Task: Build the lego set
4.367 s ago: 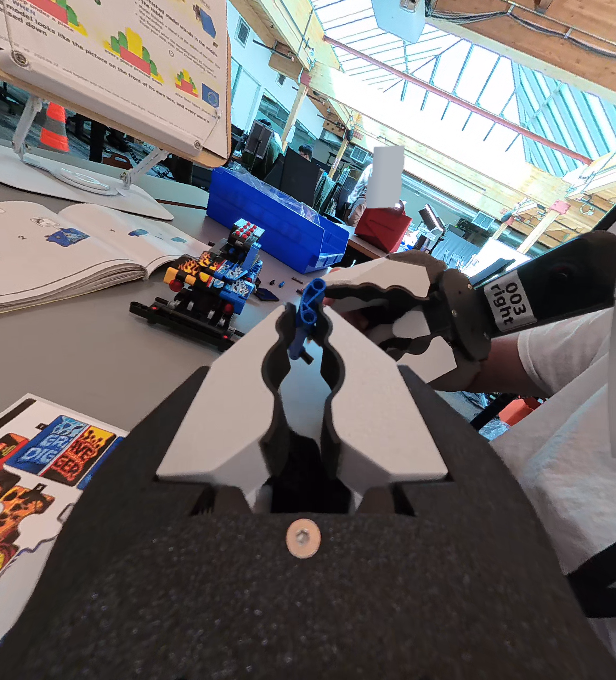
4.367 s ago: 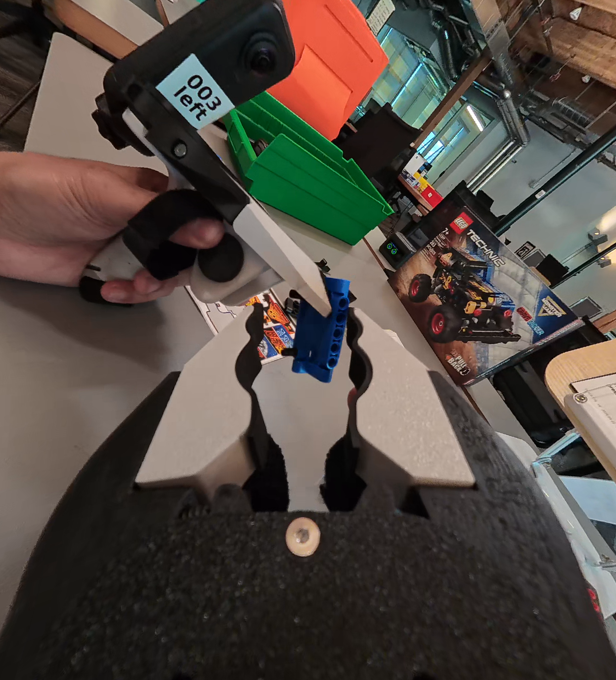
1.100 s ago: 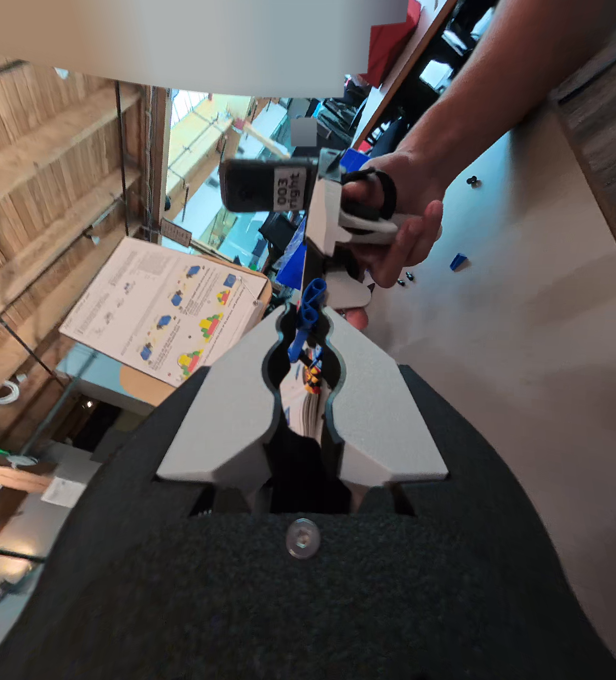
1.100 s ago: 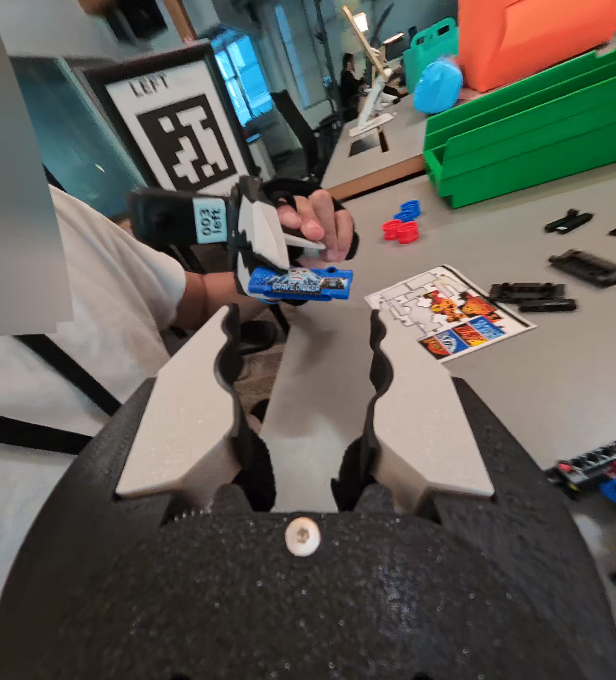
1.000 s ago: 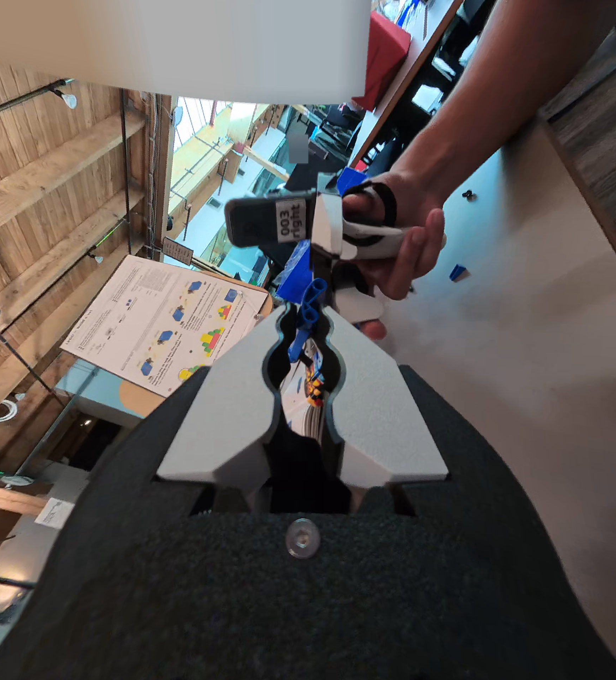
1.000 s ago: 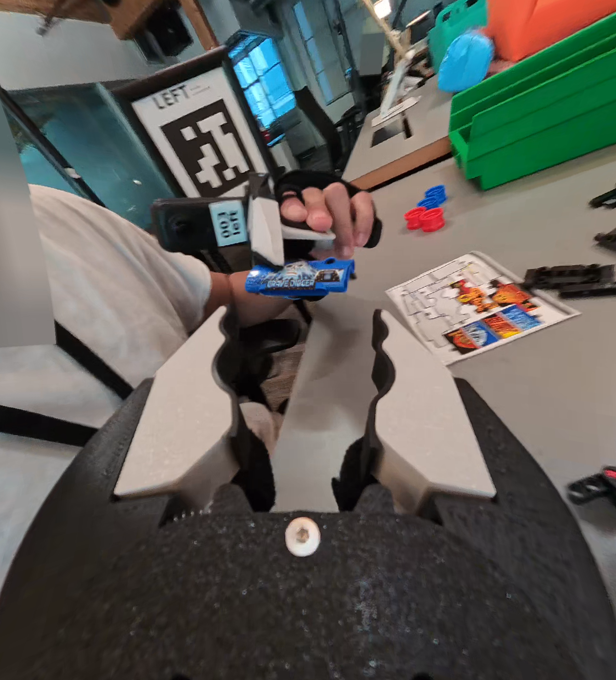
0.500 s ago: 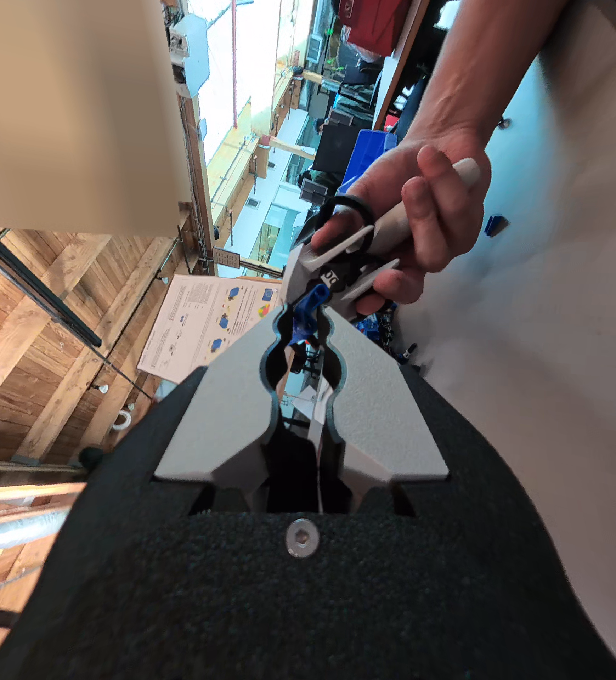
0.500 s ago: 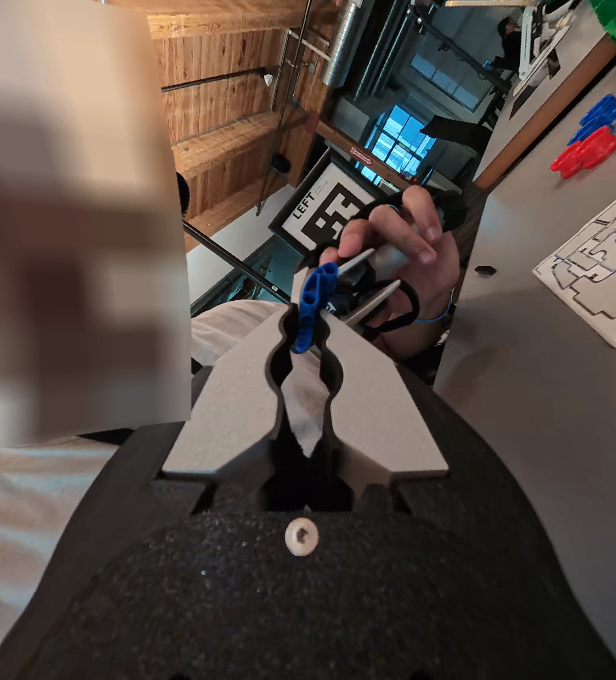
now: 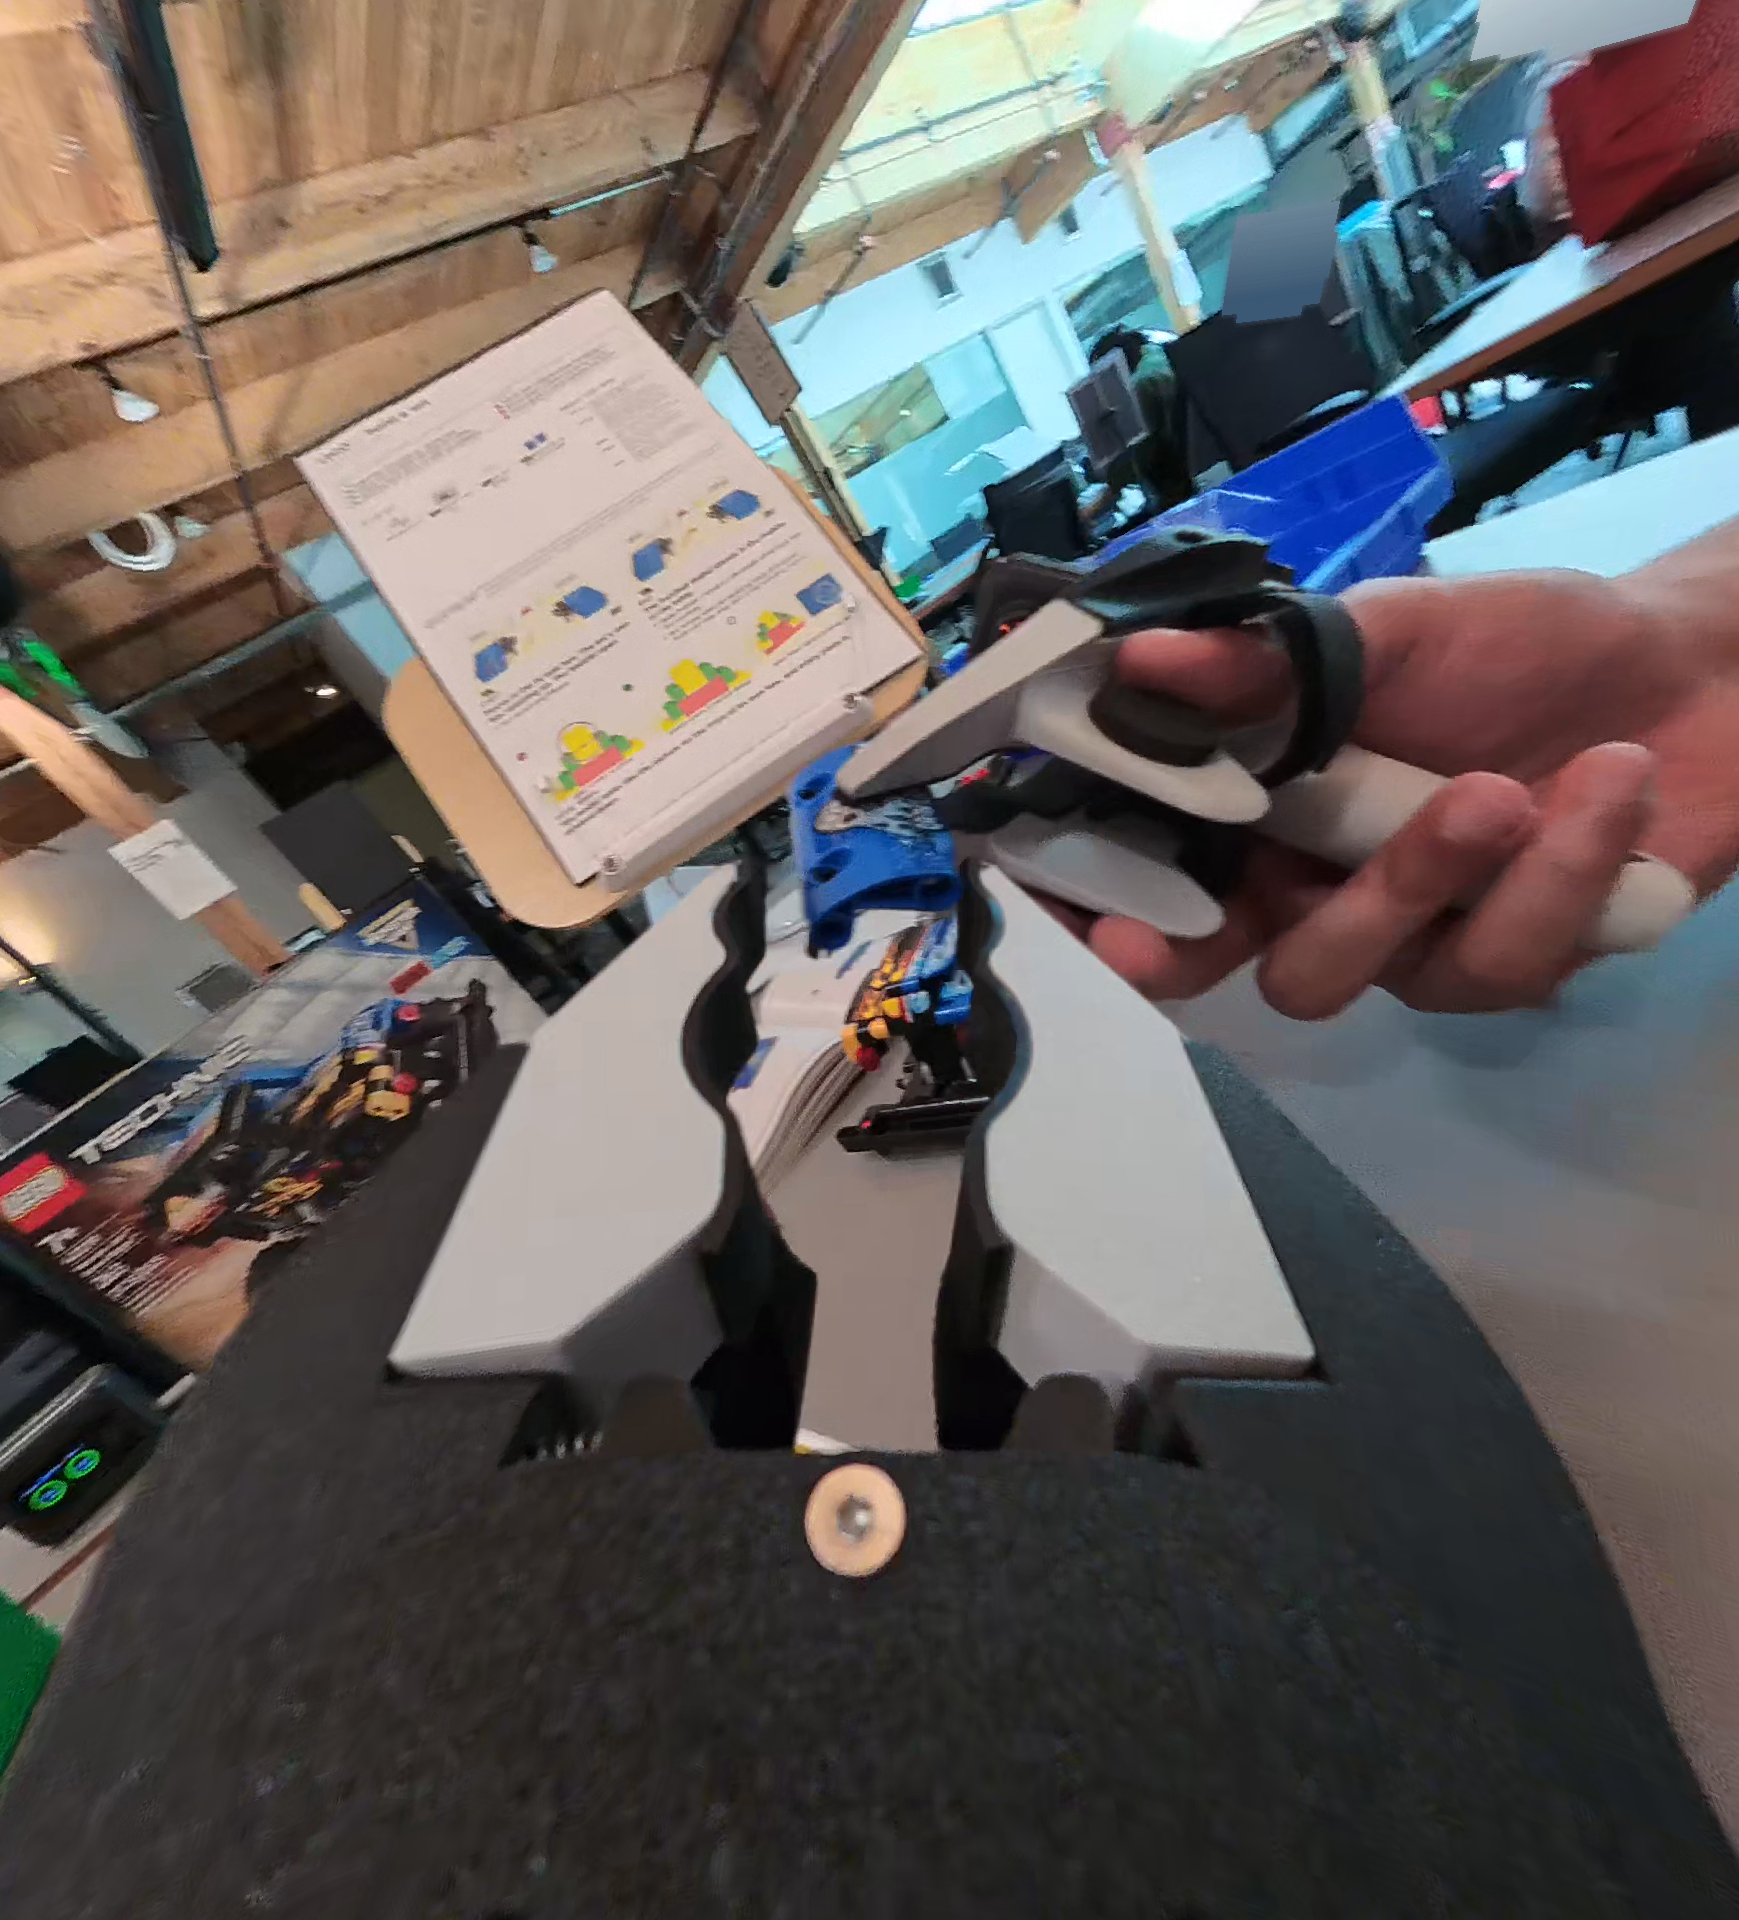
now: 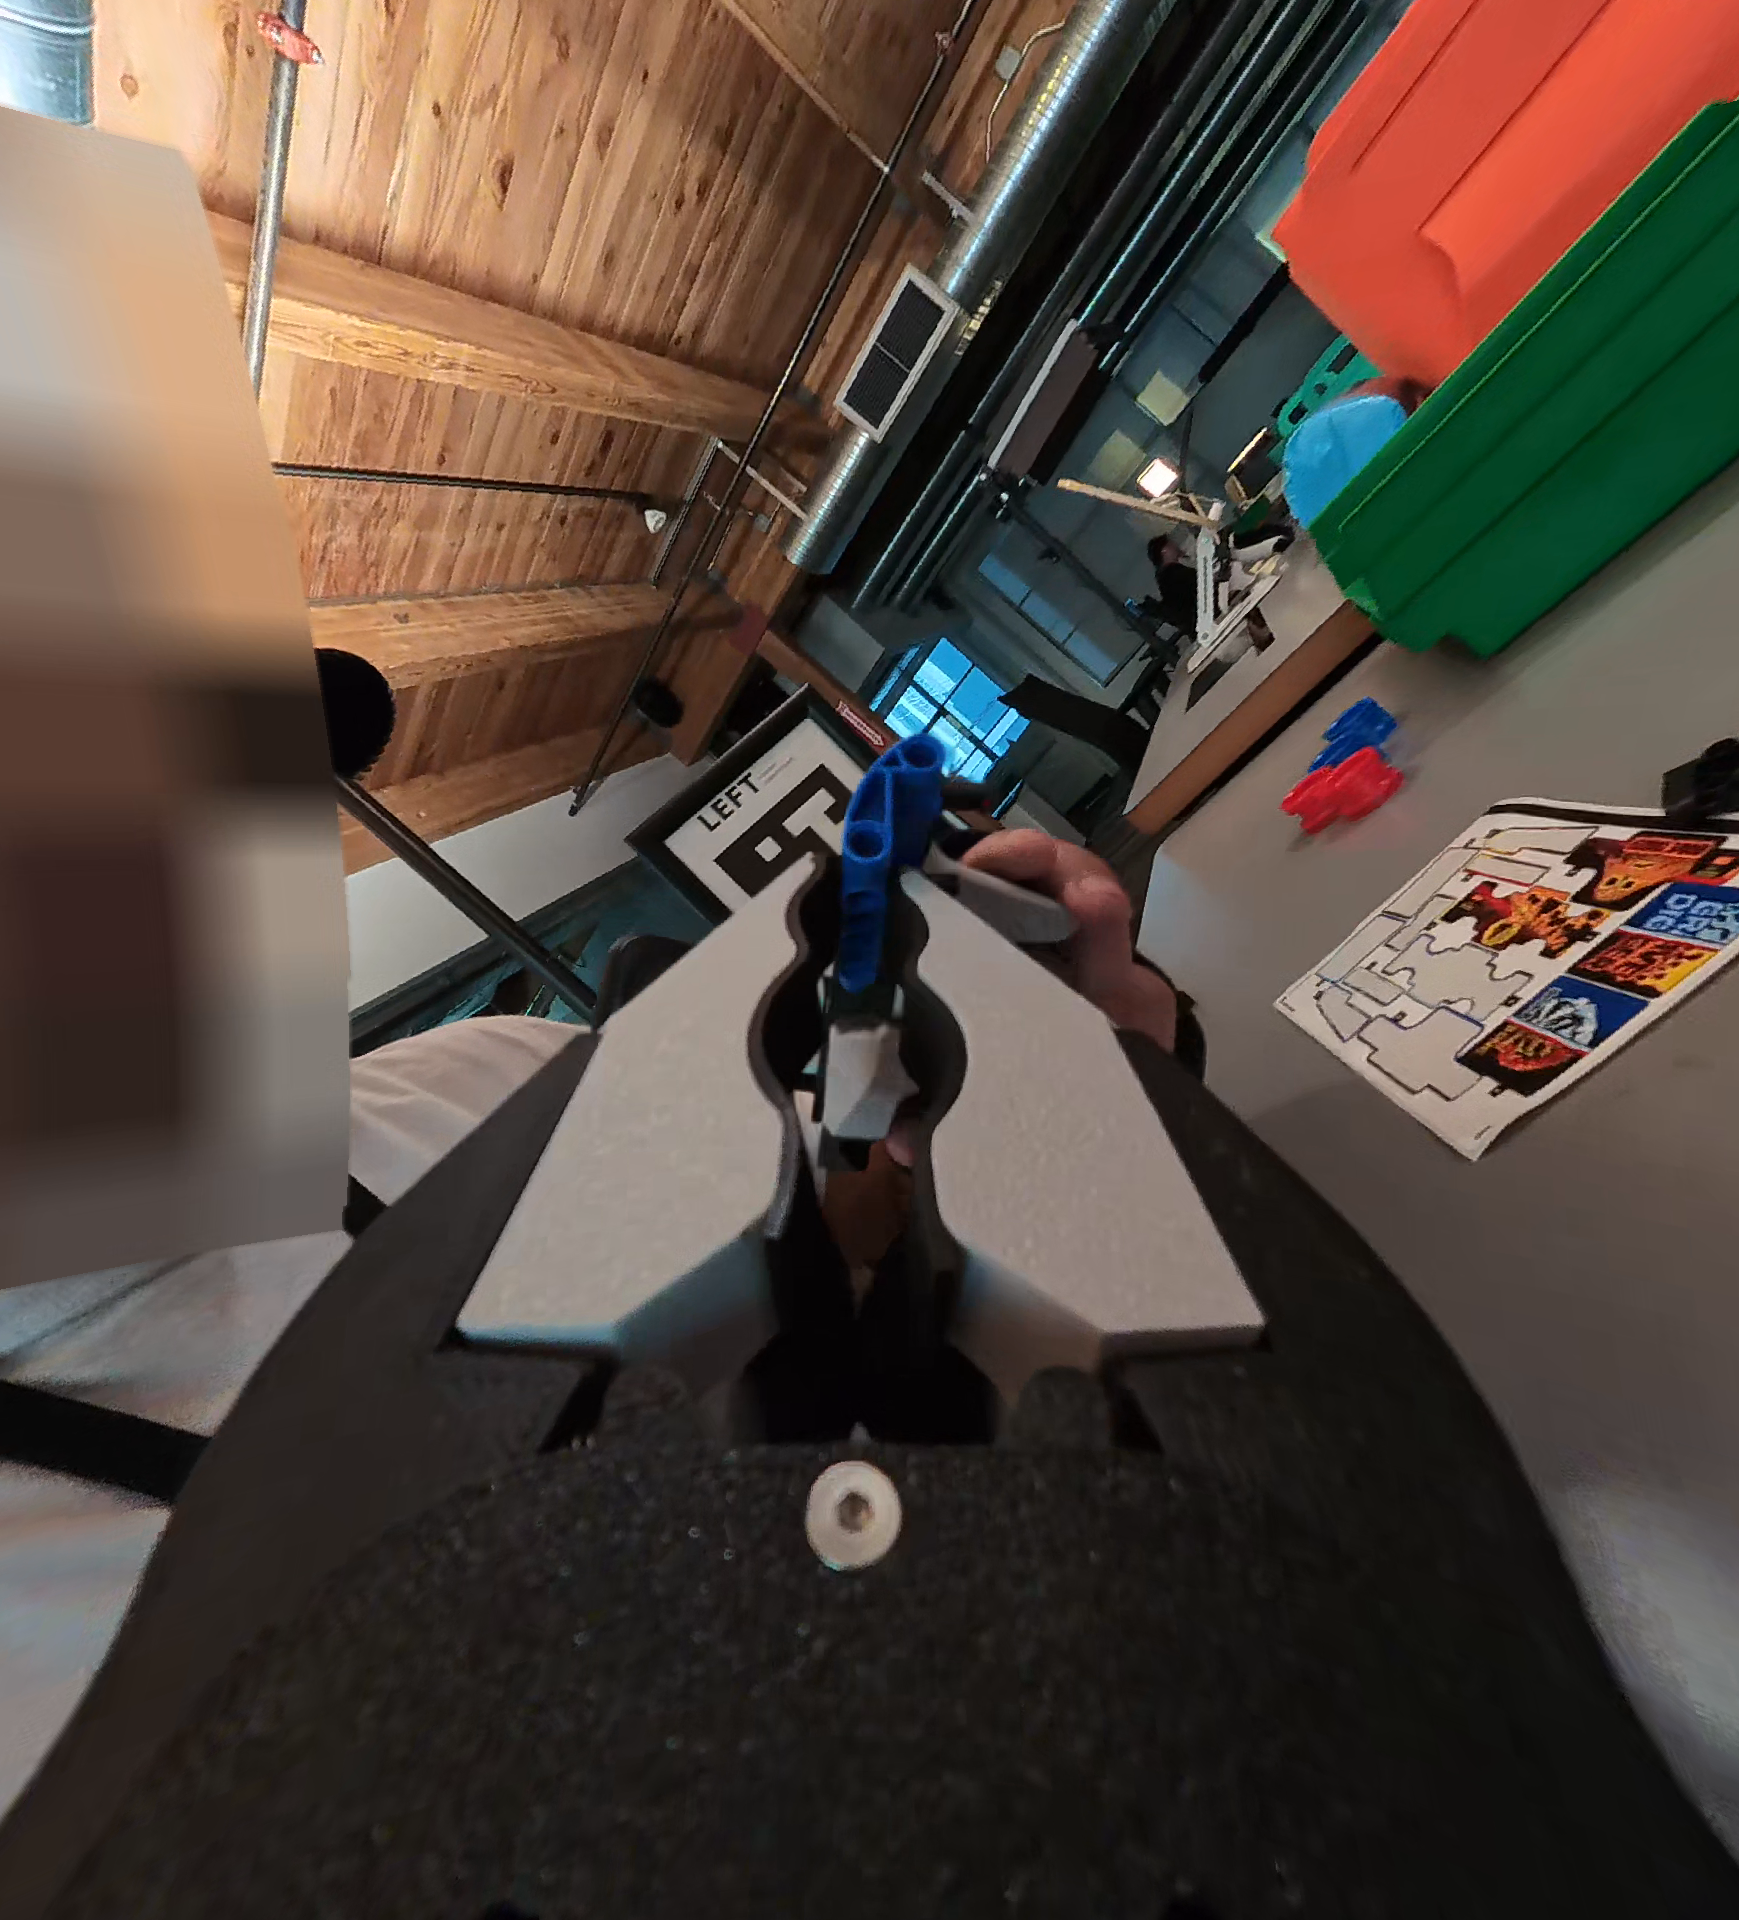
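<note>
The blue piece (image 10: 884,862) is clamped between the tips of the right tongs (image 10: 860,904) in the right wrist view, standing up out of the narrow gap and seen edge-on, well above the tabletop (image 10: 1592,1195). In the left wrist view the same blue piece (image 9: 870,844) is seen flat-on, with a printed sticker on its face, pinched by the right tongs (image 9: 880,805), which are gripped by a hand (image 9: 1530,769) reaching in from the right. The left tongs (image 9: 854,914) are spread apart with nothing between them; the blue piece hangs just beyond their tips, its lower corner dipping toward the gap, and contact with either tip cannot be made out. Through that gap a partly built model (image 9: 912,1039) in black, blue and yellow is seen on the tabletop (image 9: 1530,1247) beside an open booklet (image 9: 792,1081). A printed sheet on a board (image 9: 616,582) stands behind, and the set's box (image 9: 210,1132) is propped at the left. In the right wrist view a sticker sheet (image 10: 1561,956) lies flat on the tabletop to the right, with red and blue rings (image 10: 1348,769) farther off and a green bin (image 10: 1592,416) beyond them.
</note>
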The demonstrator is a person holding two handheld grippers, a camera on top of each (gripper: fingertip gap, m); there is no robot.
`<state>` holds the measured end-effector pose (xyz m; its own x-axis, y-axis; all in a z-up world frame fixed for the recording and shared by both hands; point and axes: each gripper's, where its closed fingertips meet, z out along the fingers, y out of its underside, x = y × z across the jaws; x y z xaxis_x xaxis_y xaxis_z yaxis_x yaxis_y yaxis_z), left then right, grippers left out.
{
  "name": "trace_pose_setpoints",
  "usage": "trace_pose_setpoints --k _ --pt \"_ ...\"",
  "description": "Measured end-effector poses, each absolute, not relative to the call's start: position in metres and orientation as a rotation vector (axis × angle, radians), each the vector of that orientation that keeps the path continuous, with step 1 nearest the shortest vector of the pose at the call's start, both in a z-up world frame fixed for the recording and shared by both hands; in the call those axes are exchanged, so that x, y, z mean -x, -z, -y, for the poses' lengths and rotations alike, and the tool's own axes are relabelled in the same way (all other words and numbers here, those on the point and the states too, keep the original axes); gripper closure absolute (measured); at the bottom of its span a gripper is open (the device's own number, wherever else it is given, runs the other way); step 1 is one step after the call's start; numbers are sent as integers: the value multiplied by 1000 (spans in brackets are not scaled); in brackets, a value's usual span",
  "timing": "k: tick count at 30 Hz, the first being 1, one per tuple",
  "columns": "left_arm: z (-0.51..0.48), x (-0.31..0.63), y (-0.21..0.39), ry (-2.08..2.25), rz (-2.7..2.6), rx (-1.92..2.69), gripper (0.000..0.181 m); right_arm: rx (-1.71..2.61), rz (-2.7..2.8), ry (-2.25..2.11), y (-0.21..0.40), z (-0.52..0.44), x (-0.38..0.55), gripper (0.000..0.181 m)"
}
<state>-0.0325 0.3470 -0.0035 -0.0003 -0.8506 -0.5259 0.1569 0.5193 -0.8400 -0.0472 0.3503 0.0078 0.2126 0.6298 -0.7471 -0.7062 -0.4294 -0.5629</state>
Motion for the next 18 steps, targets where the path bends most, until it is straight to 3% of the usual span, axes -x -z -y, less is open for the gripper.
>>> trace_pose_setpoints --k 4,16,18 --pt "-347 35 2 904 -1340 683 156 1338 -96 -1539 -9 -349 50 175" --pt "-350 37 5 934 -1418 720 157 1413 -47 -1457 -4 -350 50 173" --pt "-357 36 1 913 -1427 714 157 1481 -50 -1350 2 -355 38 158"
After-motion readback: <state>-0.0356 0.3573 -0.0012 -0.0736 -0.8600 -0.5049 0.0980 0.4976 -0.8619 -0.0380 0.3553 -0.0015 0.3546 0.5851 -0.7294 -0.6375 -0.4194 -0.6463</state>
